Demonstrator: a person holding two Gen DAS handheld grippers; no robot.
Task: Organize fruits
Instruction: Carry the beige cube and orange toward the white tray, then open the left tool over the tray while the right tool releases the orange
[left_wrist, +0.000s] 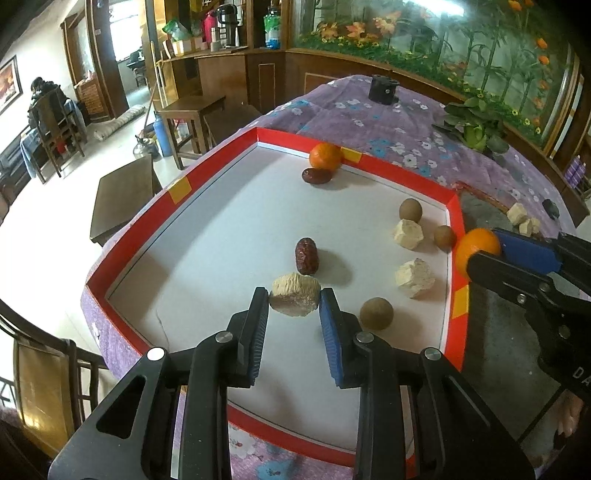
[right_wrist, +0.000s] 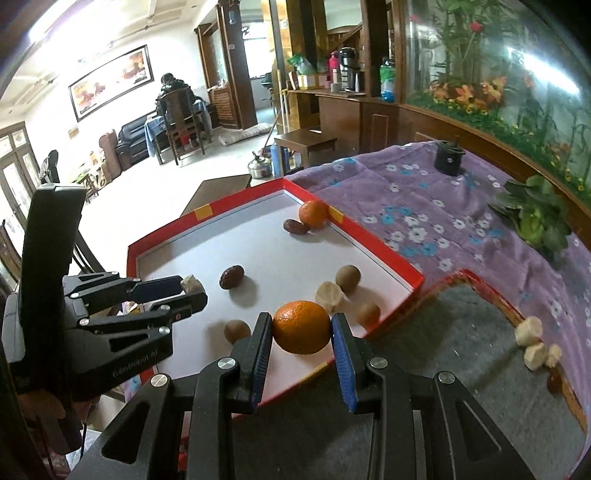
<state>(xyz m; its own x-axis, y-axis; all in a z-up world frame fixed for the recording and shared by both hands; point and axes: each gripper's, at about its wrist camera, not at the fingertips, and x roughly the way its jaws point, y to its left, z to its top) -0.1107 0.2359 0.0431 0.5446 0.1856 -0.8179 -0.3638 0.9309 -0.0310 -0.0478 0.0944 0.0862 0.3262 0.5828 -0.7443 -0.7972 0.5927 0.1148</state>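
Both tongs are mid-transfer: the left gripper is closed on a pale chunk over the red tray, the right gripper clamps an orange above the tray's near edge, and next each load apparently needs carrying to the grey tray.

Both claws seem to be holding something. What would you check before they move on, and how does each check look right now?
1. Right claw shut on the orange: ok.
2. Left claw shut on the pale chunk: ok.
3. Orange off the red tray: ok, it hangs over the rim.
4. Chunk lifted off the tray floor: cannot tell.
5. The two claws apart: ok.
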